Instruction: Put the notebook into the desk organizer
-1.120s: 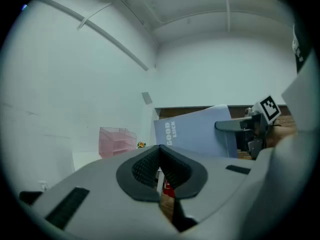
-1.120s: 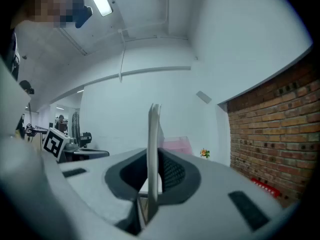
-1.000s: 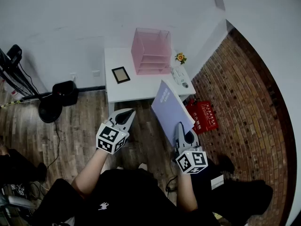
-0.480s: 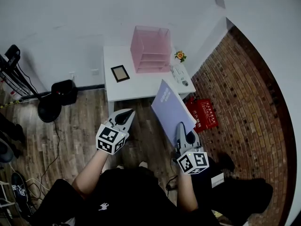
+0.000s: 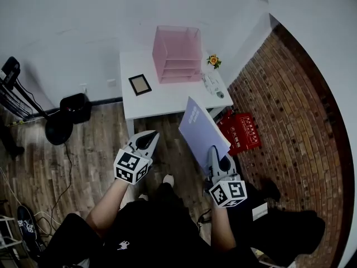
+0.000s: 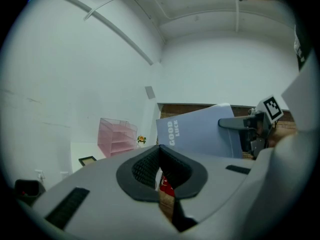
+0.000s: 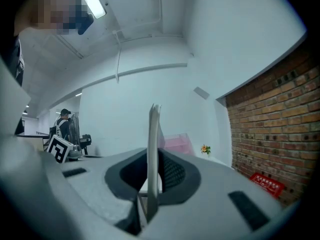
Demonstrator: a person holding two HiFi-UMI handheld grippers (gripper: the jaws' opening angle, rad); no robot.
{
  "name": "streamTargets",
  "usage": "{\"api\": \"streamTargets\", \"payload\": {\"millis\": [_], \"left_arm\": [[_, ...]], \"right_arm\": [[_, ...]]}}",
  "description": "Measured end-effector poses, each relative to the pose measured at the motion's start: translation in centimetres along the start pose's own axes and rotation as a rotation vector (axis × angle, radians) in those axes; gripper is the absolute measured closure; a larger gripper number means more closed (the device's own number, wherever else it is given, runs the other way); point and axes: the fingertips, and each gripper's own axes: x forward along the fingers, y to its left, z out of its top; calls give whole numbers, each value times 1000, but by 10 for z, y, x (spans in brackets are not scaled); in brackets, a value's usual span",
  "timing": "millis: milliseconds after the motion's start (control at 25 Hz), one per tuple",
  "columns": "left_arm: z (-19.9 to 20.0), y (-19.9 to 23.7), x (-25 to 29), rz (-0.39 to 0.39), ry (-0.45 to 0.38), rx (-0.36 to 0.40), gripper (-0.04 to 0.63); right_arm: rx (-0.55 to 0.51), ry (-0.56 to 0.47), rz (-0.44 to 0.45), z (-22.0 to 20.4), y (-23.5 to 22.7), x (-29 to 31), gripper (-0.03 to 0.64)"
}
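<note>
A: Right gripper (image 5: 213,152)?
B: Clamped with its fingers on the lower edge of the lavender notebook (image 5: 201,128), held up in mid-air over the wooden floor (image 5: 95,144), short of the white tabletop (image 5: 167,98).
A: Left gripper (image 5: 149,137)?
B: Fingers clenched on nothing, beside the right one, apart from the notebook.
A: Pink desk organizer (image 5: 177,53)?
B: At the tabletop's back by the wall, picture frame (image 5: 140,85) left of it, small flower pot (image 5: 213,61) right; well apart from the notebook.
</note>
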Motion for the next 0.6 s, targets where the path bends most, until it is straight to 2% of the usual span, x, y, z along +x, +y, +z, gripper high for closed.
{"api": "streamTargets", "payload": {"millis": [280, 600], "left_arm": [[0, 9, 43, 8, 34, -1, 592], [22, 33, 101, 92, 14, 63, 592]], "right_arm": [[11, 0, 35, 0, -38, 40, 586], [6, -10, 99, 14, -83, 96, 586]]}}
